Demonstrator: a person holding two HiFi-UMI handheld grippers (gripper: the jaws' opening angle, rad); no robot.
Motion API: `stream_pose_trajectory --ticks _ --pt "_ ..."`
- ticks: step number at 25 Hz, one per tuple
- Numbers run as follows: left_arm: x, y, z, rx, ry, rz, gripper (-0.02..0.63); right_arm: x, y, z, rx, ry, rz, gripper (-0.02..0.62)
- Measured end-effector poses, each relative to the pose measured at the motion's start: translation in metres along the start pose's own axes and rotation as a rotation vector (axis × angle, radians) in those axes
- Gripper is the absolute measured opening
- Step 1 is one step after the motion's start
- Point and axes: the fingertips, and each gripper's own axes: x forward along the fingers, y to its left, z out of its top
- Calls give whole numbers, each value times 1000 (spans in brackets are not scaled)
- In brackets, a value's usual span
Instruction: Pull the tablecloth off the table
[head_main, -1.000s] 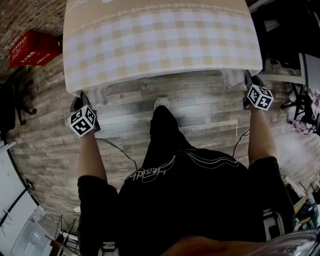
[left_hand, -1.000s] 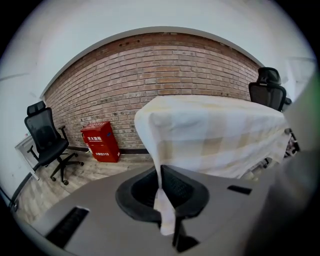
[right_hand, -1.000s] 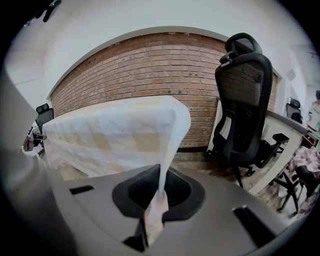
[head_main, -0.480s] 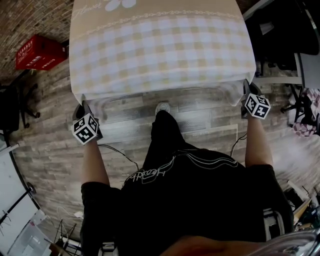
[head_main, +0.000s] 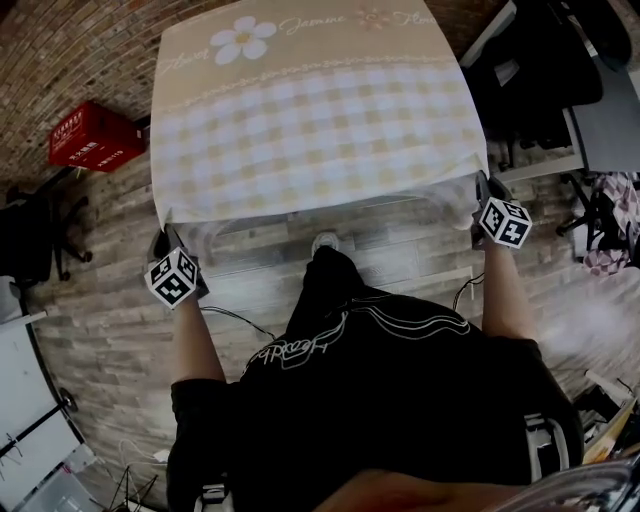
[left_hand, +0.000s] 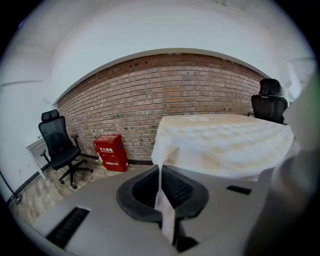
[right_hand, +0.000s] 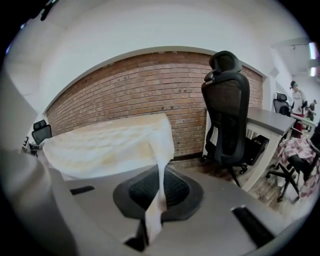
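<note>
While the checked tablecloth (head_main: 315, 130) lies spread ahead, left gripper (left_hand: 161, 172) fingers (left_hand: 184, 190) clenched on its near corner (right gripper (right_hand: 161, 175) likewise)

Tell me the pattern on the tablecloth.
The tablecloth has beige-and-white checks, with a white daisy on a plain beige band; clearest in the head view.

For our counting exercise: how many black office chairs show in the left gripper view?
2. One office chair stands at the left near the red box; the other chair shows at the right behind the tablecloth. More may be hidden.
</note>
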Motion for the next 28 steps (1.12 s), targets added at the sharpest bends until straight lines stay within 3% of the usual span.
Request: stream_pose_trajectory --ticks 10,22,28 --pt "-37 -25 64 -38 -108 -81 7 -36 13 54 5 -91 44 -2" --pt "-68 -77 160 -173 -216 -267 8 -57 77 153 129 -205 247 -2" --pt "-103 -101 180 -175 -261 -315 8 -87 107 178 22 -275 284 -2"
